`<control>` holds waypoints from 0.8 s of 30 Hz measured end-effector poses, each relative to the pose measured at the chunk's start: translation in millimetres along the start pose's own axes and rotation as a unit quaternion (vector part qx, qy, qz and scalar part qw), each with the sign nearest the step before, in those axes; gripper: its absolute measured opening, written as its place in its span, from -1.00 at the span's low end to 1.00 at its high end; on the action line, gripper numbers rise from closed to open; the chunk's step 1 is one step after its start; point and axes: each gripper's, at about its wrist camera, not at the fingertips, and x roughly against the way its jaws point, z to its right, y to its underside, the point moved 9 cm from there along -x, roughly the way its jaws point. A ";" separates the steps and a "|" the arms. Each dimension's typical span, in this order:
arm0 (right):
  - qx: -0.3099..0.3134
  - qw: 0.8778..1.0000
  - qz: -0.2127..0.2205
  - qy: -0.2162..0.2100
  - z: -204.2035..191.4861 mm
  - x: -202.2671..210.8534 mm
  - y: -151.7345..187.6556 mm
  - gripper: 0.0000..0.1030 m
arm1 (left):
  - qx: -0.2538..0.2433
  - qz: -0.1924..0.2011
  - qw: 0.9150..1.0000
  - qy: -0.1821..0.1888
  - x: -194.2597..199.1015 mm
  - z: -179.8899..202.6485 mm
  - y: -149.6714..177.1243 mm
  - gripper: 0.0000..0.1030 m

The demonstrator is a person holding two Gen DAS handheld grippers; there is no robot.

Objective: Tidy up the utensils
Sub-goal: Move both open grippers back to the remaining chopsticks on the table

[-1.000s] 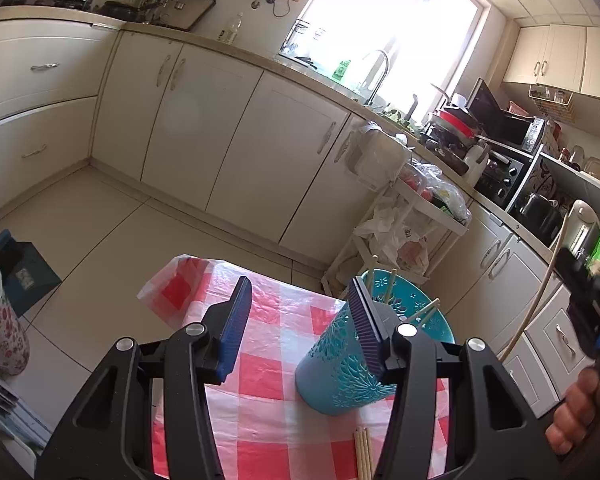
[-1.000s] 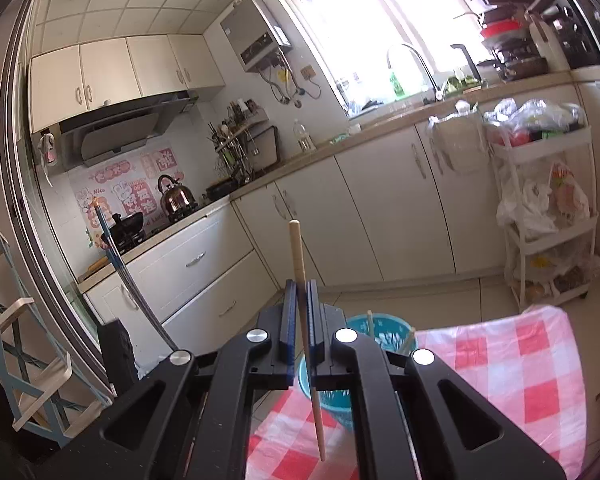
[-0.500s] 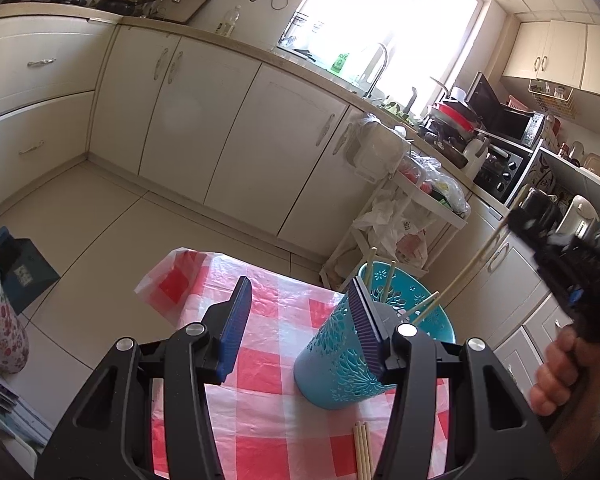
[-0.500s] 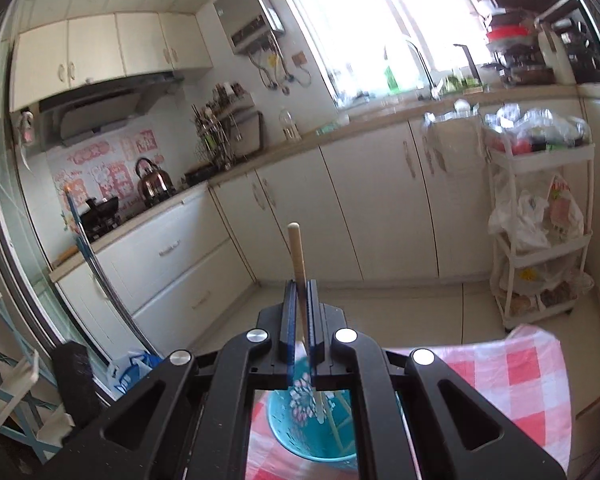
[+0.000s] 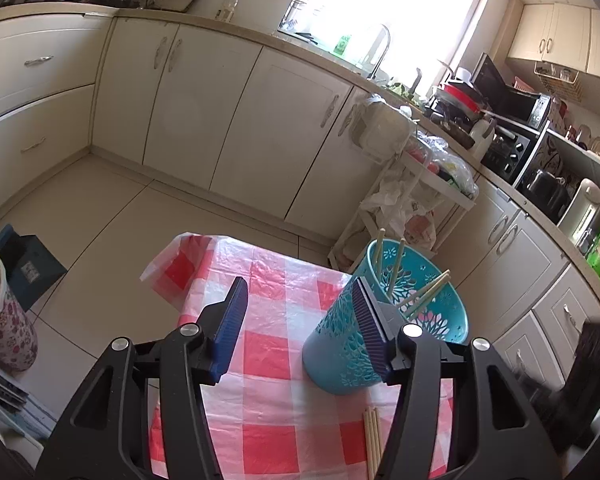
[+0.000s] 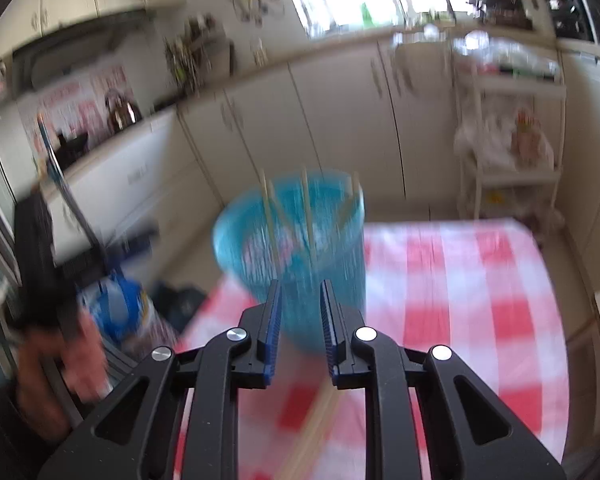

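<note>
left tongs [image 5: 298, 324] apart, empty | right tongs [image 6: 300, 326] opening, seemingly empty | teal holder [image 5: 350, 344] obstructs; loose chopsticks [image 5: 372, 440] beside

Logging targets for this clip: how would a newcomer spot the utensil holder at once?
Find the small table under the red-and-white checked cloth in the kitchen. Near its far right corner stands the turquoise cup, a perforated plastic holder with chopsticks sticking out. It is the only upright, blue-green thing there; loose chopsticks lie flat beside it.

the holder [image 5: 384, 320] stands on the bench [image 5: 268, 360] near its far right corner, with chopsticks [image 5: 396, 268] leaning inside it. more loose chopsticks [image 5: 372, 440] lie on the bench just before it. a cart [image 5: 412, 200] stands behind the bench, against the cabinets [image 5: 260, 120].
</note>
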 end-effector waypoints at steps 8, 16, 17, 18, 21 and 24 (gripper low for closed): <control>-0.006 0.994 -0.105 0.025 19.9 -51.2 96.7 -0.62 | -0.038 -0.031 0.999 -0.016 -13.3 12.1 20.6 0.07; 0.005 0.992 -0.119 0.044 21.2 -65.3 110.4 -0.62 | -0.066 -0.057 0.996 -0.019 -22.6 22.8 35.4 0.12; 0.009 0.992 -0.120 0.046 20.4 -66.5 108.6 -0.62 | -0.070 -0.058 0.996 -0.019 -22.7 24.4 37.0 0.12; 0.015 0.992 -0.120 0.047 19.5 -67.1 108.7 -0.62 | -0.072 -0.059 0.995 -0.019 -22.8 25.5 37.7 0.14; 0.024 0.991 -0.119 0.049 18.1 -66.7 108.9 -0.62 | -0.082 -0.064 0.994 -0.021 -23.8 27.8 42.0 0.15; 0.046 0.989 -0.124 0.066 18.6 -65.6 109.1 -0.67 | -0.091 -0.073 0.993 -0.021 -25.8 30.3 48.5 0.15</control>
